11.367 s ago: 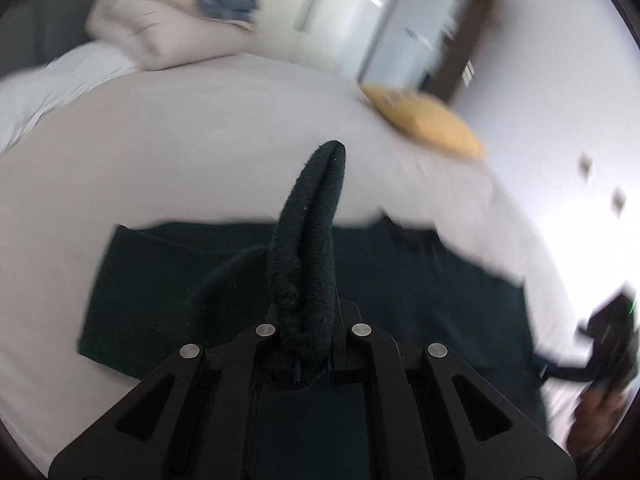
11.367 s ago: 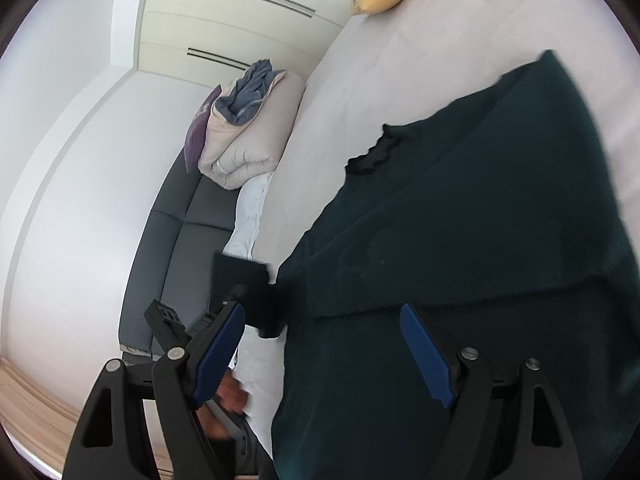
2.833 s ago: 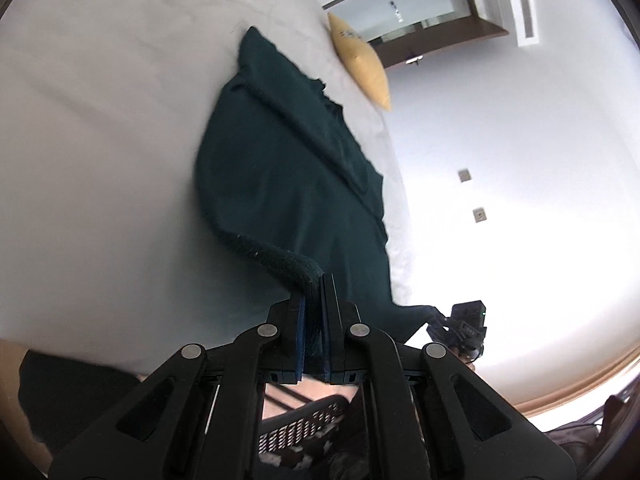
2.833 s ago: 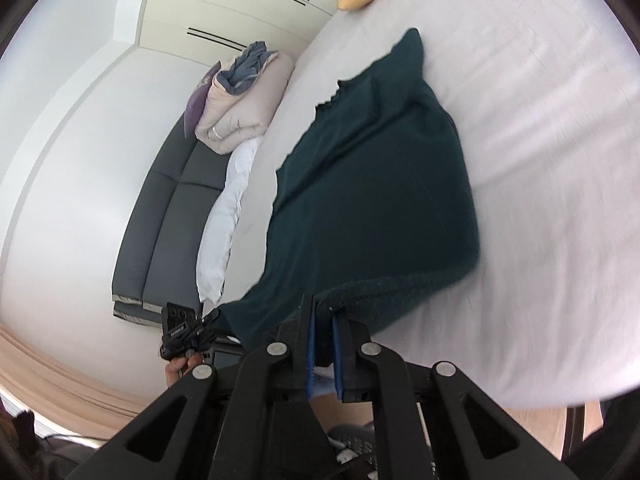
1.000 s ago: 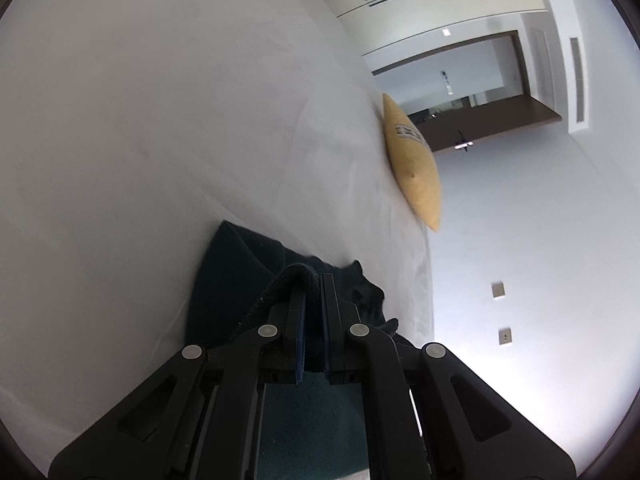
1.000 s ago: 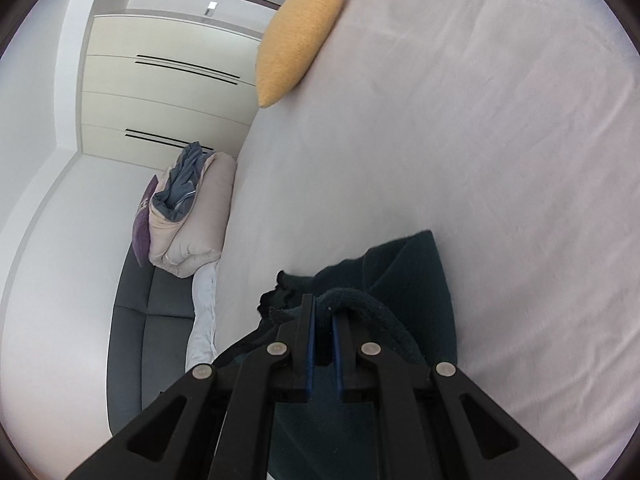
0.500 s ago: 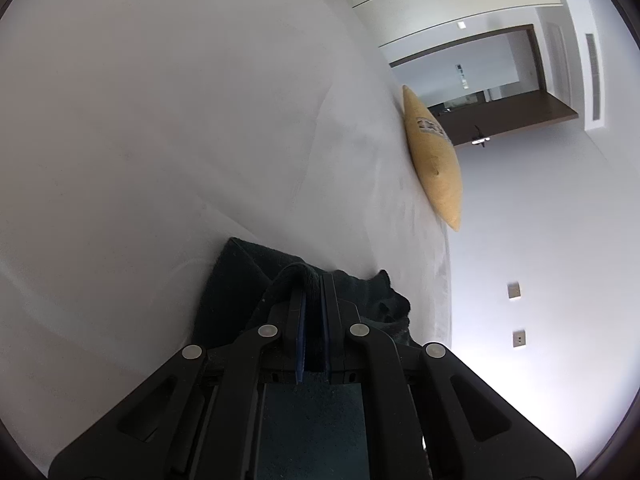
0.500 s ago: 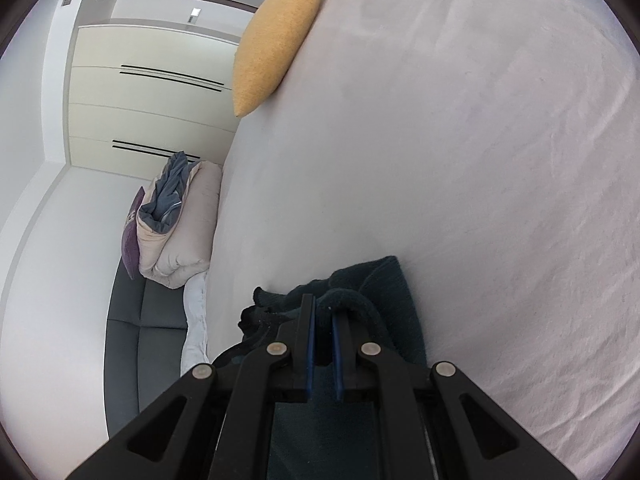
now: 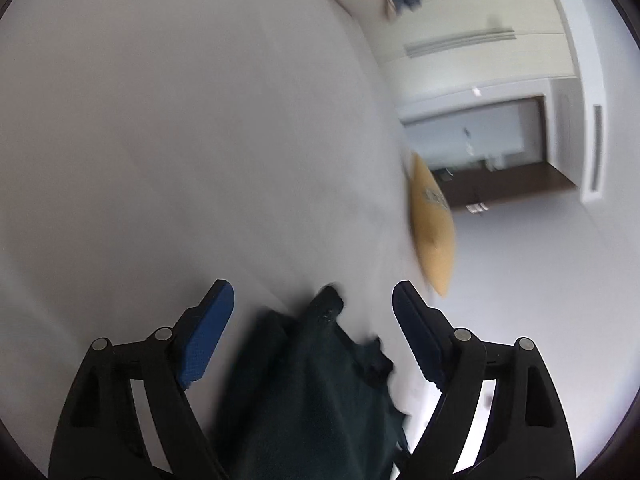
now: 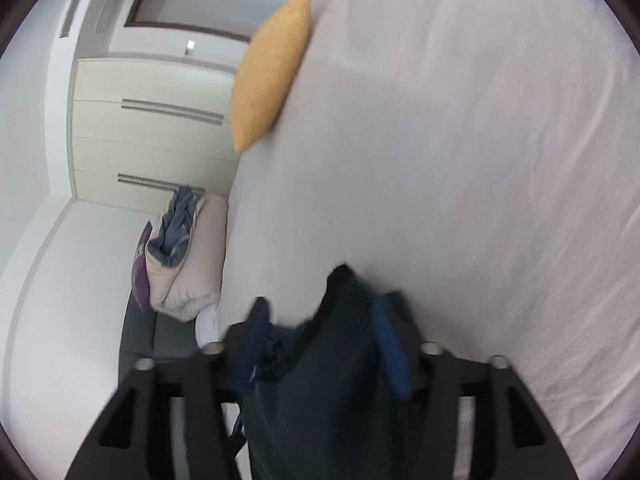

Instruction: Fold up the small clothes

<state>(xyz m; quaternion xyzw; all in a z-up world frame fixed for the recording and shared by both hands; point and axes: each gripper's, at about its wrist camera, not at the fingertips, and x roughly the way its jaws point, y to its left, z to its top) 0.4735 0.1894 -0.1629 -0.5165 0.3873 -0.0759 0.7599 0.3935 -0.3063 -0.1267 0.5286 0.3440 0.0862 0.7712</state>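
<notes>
The dark green garment (image 9: 316,392) lies bunched on the white bed sheet (image 9: 160,140), its near edge in the gap of each tool: the left gripper (image 9: 312,320) has its jaws spread wide with the cloth loose between them, and the right gripper (image 10: 324,344) also stands parted, the fabric lying in its gap unpinched. It looks like soft, thick knit, light and limp, so it should drape and sag rather than hold a crease. I would take it at a hem corner or doubled edge, pinching through all layers.
</notes>
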